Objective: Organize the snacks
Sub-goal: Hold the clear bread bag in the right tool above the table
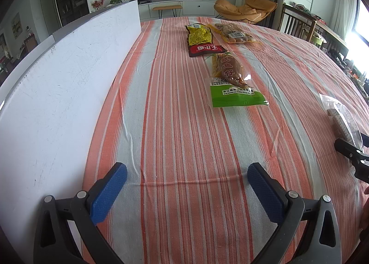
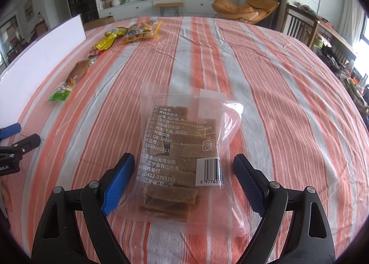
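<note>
A clear bag of brown bars lies flat on the striped tablecloth, label up. My right gripper is open and straddles the bag's near half, one blue pad at each side edge. In the left wrist view this bag shows at the far right. My left gripper is open over bare cloth with nothing between its fingers. Further back lie a green and brown packet, a red and yellow packet and a clear bag of round snacks.
A white board stands along the table's left side. Beyond the table are a chair, an orange lounge seat and a TV unit. My left gripper shows at the left edge of the right wrist view.
</note>
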`<control>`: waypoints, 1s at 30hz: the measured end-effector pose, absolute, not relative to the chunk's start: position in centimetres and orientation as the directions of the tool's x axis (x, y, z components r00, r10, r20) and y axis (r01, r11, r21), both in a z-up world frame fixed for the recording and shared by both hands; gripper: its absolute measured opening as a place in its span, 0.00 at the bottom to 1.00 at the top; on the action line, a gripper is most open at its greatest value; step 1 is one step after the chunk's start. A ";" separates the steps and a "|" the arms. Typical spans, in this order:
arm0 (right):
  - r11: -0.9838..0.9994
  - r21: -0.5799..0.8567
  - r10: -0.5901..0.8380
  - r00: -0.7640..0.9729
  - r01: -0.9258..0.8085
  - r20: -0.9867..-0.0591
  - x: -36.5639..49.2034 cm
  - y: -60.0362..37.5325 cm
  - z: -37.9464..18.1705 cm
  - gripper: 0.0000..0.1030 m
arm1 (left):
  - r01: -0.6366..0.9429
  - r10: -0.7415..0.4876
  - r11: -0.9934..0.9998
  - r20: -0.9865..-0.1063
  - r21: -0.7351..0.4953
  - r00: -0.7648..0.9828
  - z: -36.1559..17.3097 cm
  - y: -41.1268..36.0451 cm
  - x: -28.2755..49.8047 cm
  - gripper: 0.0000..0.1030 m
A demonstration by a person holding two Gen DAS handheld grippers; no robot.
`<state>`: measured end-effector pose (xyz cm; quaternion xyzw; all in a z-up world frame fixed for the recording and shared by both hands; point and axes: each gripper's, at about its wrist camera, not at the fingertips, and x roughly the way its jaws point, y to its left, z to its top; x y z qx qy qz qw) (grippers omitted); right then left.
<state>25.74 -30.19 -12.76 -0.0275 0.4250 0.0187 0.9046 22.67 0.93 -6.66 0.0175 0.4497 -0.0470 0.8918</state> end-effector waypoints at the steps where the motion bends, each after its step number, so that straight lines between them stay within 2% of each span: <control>1: 0.998 -0.034 0.010 0.638 -0.057 -0.770 25.7 -30.2 -12.7 0.87 | 0.100 -0.068 0.995 -0.804 -0.011 0.591 -6.7 0.9 22.7 1.00; 30: 0.998 -0.037 0.008 0.638 -0.057 -0.770 25.7 -30.1 -12.8 0.87 | 0.084 -0.059 0.996 -0.804 -0.011 0.591 -6.7 0.9 22.7 1.00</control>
